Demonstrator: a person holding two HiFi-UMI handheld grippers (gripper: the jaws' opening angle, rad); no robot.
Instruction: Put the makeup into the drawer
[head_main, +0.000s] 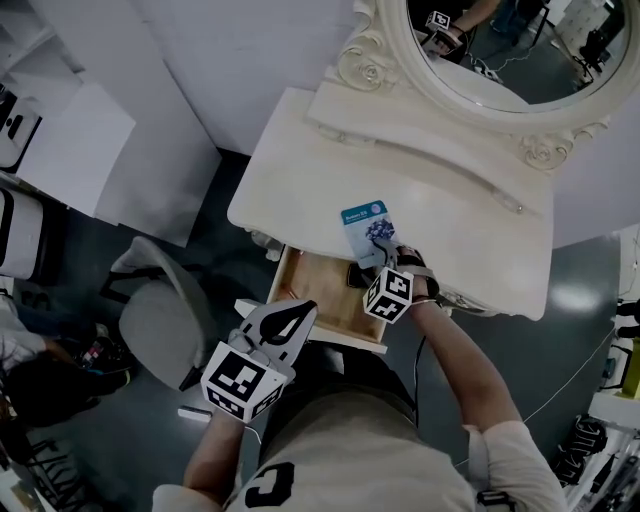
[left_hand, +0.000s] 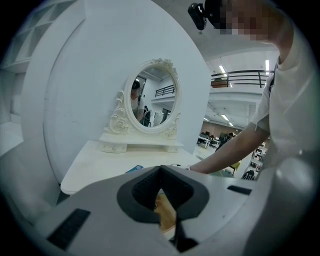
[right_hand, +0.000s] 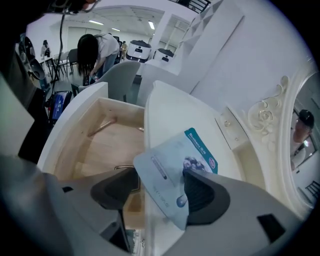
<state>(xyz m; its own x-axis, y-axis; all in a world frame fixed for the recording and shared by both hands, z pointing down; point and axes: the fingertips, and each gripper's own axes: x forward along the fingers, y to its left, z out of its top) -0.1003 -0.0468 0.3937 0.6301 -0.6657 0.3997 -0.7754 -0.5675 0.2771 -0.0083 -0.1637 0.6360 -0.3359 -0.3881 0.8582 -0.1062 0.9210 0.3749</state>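
A person at a white vanity table (head_main: 330, 170) lifts a blue-and-white mask sachet (head_main: 367, 228) in the right gripper (head_main: 383, 258), whose jaws are closed on the packet's lower end. The sachet is tilted and appears clear of the tabletop, at 12 o'clock from the gripper's marker cube and just past the table's front edge. The step in hand looks like the carry, with the makeup picked up but not yet in the drawer.

The drawer (head_main: 318, 290) stands pulled out at 6 o'clock of the tabletop, its pale wooden floor open to view directly beneath and toward 8 o'clock of the sachet. The left gripper (head_main: 300, 315) hangs at 7 o'clock of the drawer's front with its fingertips together and nothing between them.

The next move, by the look of it, is short: bring the sachet back toward 7 o'clock over the open box, lower it below the rim, then part the jaws so the flat packet drops onto the wood and does not catch on the table edge.

Inside the drawer, the right gripper view shows mostly bare boards. One slim brownish stick-like item (right_hand: 101, 126) lies near the far wall, and what it is cannot be told.
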